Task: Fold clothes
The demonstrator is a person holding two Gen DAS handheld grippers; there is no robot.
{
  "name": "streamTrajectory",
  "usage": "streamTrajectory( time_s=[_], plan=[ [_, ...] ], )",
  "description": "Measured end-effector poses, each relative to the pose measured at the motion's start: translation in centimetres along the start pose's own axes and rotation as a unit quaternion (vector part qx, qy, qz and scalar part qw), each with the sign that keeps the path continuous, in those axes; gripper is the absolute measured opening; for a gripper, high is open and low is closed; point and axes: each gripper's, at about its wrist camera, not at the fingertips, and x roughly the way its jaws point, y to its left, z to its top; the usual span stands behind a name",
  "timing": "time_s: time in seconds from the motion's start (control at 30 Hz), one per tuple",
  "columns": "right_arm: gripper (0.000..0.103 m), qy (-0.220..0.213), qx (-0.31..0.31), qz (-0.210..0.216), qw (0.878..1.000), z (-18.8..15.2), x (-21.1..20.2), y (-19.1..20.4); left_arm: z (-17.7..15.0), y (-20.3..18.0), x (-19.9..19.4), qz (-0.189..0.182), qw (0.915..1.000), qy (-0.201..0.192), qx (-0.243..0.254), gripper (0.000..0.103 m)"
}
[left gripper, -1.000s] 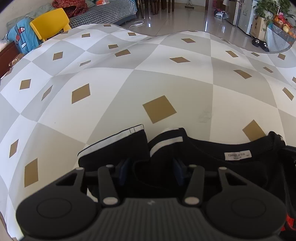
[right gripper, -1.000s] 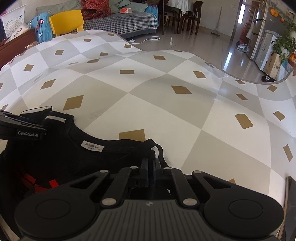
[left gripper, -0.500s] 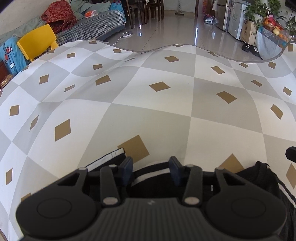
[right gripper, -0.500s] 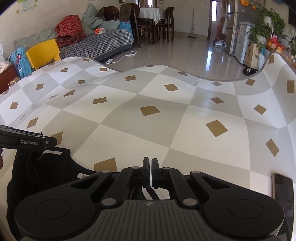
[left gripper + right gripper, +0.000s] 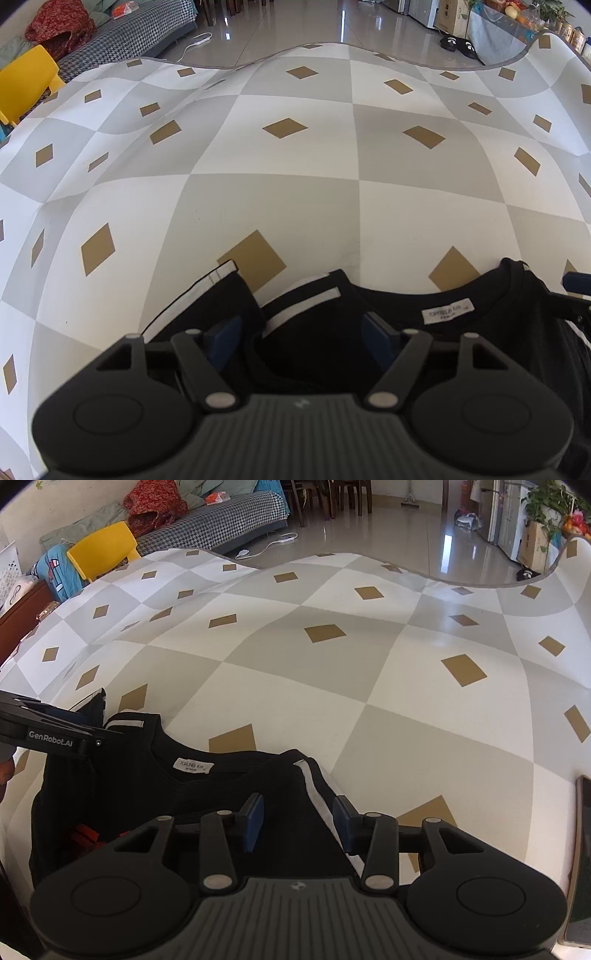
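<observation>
Shirt [image 5: 436, 332], soft, light and limp, lies at six o'clock on the worktop [image 5: 295, 206]; grip its striped shoulders, both jaws opening, empty.

Glossy tiled floor [image 5: 388, 520] past surface's far edge; houndstooth sofa [image 5: 221, 520], yellow chair [image 5: 101, 550] far left; plants [image 5: 546, 498] right.

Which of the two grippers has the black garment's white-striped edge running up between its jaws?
The right gripper: the white stripe of the black T-shirt runs between its opening jaws. Between the left gripper's opening jaws lies only plain black cloth.
</observation>
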Motion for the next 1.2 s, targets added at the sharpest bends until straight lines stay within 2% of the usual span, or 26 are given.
streamTrajectory(
  time_s=[0.1,0.2,0.3,0.43,0.57,0.63,0.73,0.8,0.87,1.0,1.2],
  plan=[
    [0.042,0.008,-0.005,-0.001,1.000,-0.3,0.5,0.3,-0.4,0.7,-0.1,-0.011,0.9999,0.005,-0.003,0.080],
    [0.042,0.014,-0.015,-0.006,1.000,-0.3,0.9,0.7,-1.0,0.9,-0.1,-0.015,0.9998,0.007,0.012,0.084],
    [0.043,0.020,-0.022,-0.012,0.999,-0.6,1.5,1.0,-1.5,0.4,0.2,-0.017,0.9990,0.009,0.041,0.084],
    [0.043,0.019,-0.043,-0.020,0.999,-0.9,1.9,1.6,-2.1,-0.3,1.2,-0.001,0.9975,0.015,0.069,0.084],
    [0.042,0.011,-0.050,-0.025,0.998,-0.9,2.0,1.7,-2.1,-0.4,1.8,-0.005,0.9980,0.015,0.062,0.086],
    [0.036,0.005,-0.050,-0.031,0.998,-0.9,2.1,1.7,-1.9,-0.3,1.9,-0.009,0.9983,0.013,0.056,0.085],
    [0.023,-0.003,-0.045,-0.038,0.998,-0.7,2.2,1.4,-1.7,-0.7,1.8,-0.012,0.9982,0.001,0.059,0.075],
    [0.016,-0.007,-0.038,-0.040,0.998,-0.5,2.3,1.1,-1.5,-1.2,1.7,-0.013,0.9979,-0.009,0.063,0.059],
    [0.007,-0.011,-0.037,-0.042,0.998,-0.4,2.4,1.0,-1.2,-1.5,1.8,-0.012,0.9979,-0.016,0.061,0.052],
    [0.004,-0.021,-0.044,-0.048,0.998,0.0,2.7,1.1,-0.6,-1.9,2.0,-0.004,0.9981,-0.030,0.053,0.034],
    [0.003,-0.037,-0.023,-0.055,0.998,1.1,3.0,0.2,0.6,-2.3,2.7,0.000,0.9984,-0.044,0.035,0.029]
  ],
)
